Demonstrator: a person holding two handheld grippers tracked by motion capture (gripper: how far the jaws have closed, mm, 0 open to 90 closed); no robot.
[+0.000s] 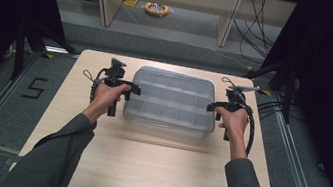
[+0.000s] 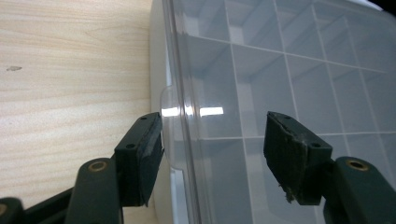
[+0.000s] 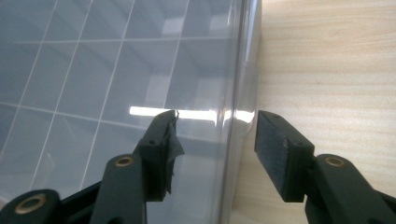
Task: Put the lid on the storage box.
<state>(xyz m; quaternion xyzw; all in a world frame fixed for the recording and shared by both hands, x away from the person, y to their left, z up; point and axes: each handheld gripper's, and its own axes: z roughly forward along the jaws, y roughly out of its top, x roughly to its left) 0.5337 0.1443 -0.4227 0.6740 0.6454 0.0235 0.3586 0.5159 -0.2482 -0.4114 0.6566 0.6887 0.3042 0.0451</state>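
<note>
Left gripper point(image 2: 212, 154) jaws parted, straddling the left edge of the clear plastic organizer box point(image 2: 289, 93): one pad just beside, perhaps touching, the small tab point(image 2: 169, 122) jutting from the lid's rim, the other hovering over the lid with a clear gap, so no grip closed on anything. Right gripper point(image 3: 215, 149) likewise parted, straddling the box's right edge point(image 3: 238, 116), one pad over the lid, the other out over the tabletop point(image 3: 327, 60), both apart from the plastic as far as can be told. Pads worn, with frayed black rubber on one pad of each gripper. Seen from the high view: left gripper point(image 1: 127, 89) at the box's left side, right gripper point(image 1: 214, 106) at its right side, each gripped by a hand, grey sleeves entering from the bottom. Box point(image 1: 171, 100) lying flat, lid on, gridded compartments visible through it, resting on the far half of the light wooden table point(image 1: 152, 167), roughly centred between the two hands. Beyond the table, grey floor, shelving legs and a yellowish roll point(image 1: 156, 9) on the floor.
</note>
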